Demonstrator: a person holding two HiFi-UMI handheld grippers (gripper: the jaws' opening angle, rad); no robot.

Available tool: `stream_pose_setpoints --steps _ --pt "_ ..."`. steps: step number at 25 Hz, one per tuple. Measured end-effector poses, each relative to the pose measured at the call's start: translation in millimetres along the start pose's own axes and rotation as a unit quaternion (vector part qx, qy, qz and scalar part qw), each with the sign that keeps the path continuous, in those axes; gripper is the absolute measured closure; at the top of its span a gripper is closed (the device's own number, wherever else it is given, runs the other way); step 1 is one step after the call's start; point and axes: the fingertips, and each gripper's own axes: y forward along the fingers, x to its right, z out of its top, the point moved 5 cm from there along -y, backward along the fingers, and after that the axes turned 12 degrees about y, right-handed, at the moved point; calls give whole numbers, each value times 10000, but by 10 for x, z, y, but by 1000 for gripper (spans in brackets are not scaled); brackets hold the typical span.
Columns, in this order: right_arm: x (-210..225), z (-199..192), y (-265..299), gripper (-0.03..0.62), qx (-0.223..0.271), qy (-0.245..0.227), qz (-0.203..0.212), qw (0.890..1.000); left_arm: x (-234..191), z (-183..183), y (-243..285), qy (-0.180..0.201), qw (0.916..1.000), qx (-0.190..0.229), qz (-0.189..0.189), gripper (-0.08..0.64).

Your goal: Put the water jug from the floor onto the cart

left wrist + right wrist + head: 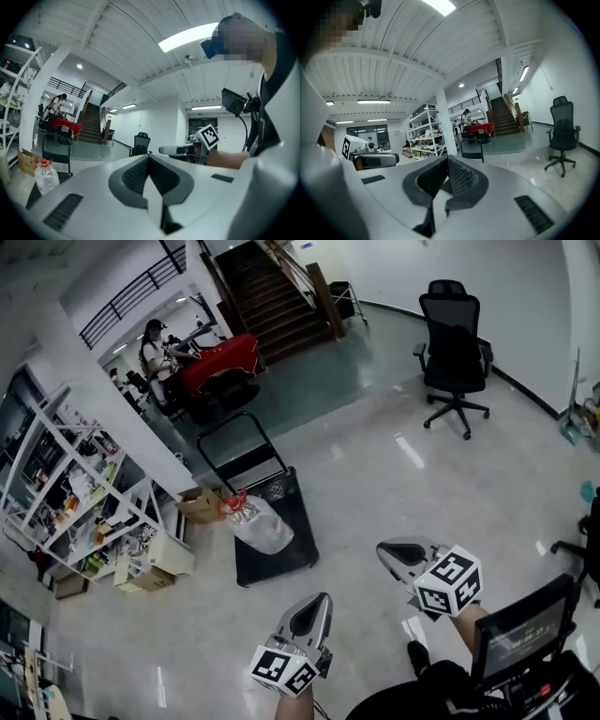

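Observation:
The clear water jug (261, 524) with a red cap rests on the black deck of the flat cart (298, 549), near its left edge. The cart's tubular handle (239, 440) rises at the far end. In the left gripper view the jug (45, 175) stands upright on the cart deck (33, 197), far off at the lower left. My left gripper (319, 599) and right gripper (385, 552) are low in the head view, well short of the cart. Both are shut and hold nothing. Each shows in the other's view: the right gripper (165, 150) and the left gripper (395, 159).
A black office chair (455, 343) stands at the back right. White shelves (66, 493) and cardboard boxes (200, 504) line the left side beside a pillar. A person (155, 348) sits by a red-covered table (220, 357) near the stairs (272, 287). Bare shiny floor lies between me and the cart.

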Motion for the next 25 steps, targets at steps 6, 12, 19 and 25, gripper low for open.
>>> stream_pose_setpoints --steps 6,12,19,25 --pt "-811 -658 -464 591 -58 245 -198 9995 360 -328 -857 -397 9989 -67 -247 560" --pt "-1424 -904 -855 591 -127 60 -329 9994 646 -310 -1337 -470 9981 -98 -394 560" --pt "-1583 -976 -1560 591 224 54 -254 9994 1413 6 -1545 -42 9988 89 -475 560" --pt "-1578 -1151 -2352 591 178 25 -8 9998 2271 -1 -1677 -194 9993 -133 -305 560"
